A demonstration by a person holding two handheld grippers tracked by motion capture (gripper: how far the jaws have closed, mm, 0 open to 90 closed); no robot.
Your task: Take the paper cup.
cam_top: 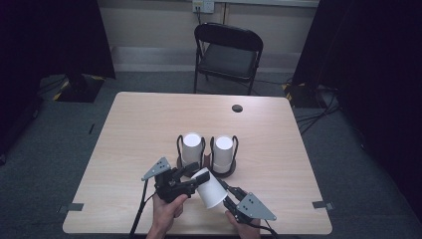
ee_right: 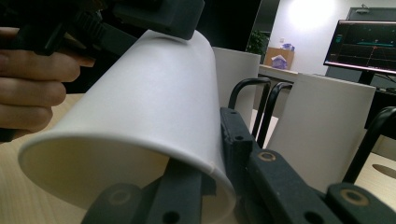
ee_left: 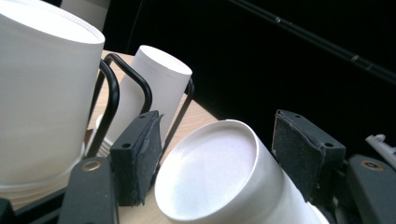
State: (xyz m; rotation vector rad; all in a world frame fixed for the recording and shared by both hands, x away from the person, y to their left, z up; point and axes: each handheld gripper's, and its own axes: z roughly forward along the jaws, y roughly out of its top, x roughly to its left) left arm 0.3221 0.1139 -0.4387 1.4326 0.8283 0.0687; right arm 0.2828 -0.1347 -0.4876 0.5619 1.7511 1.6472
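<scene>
My left gripper (cam_top: 191, 175) sits at the base end of the white paper cup (cam_top: 209, 188), which lies tilted on its side just above the near edge of the table (cam_top: 139, 124), in front of the two upside-down cups (cam_top: 191, 147) standing in their black wire holders (cam_top: 234, 149). In the left gripper view my jaws stand on either side of the cup's closed bottom, and the left pad (ee_left: 140, 154) looks a touch off the wall, so I judge this hand is open rather than clamped. To the right, my right gripper (cam_top: 225, 195) has the cup by its open mouth: in the right gripper view one jaw goes inside the rim (ee_right: 140, 163) and the other presses on the outside wall, pinching the paper between them. To do this well I should keep the right pinch gentle so the rim does not crease, settle the left jaws squarely across the base before squeezing, and keep the cup clear of the holders while turning it bottom-up.
</scene>
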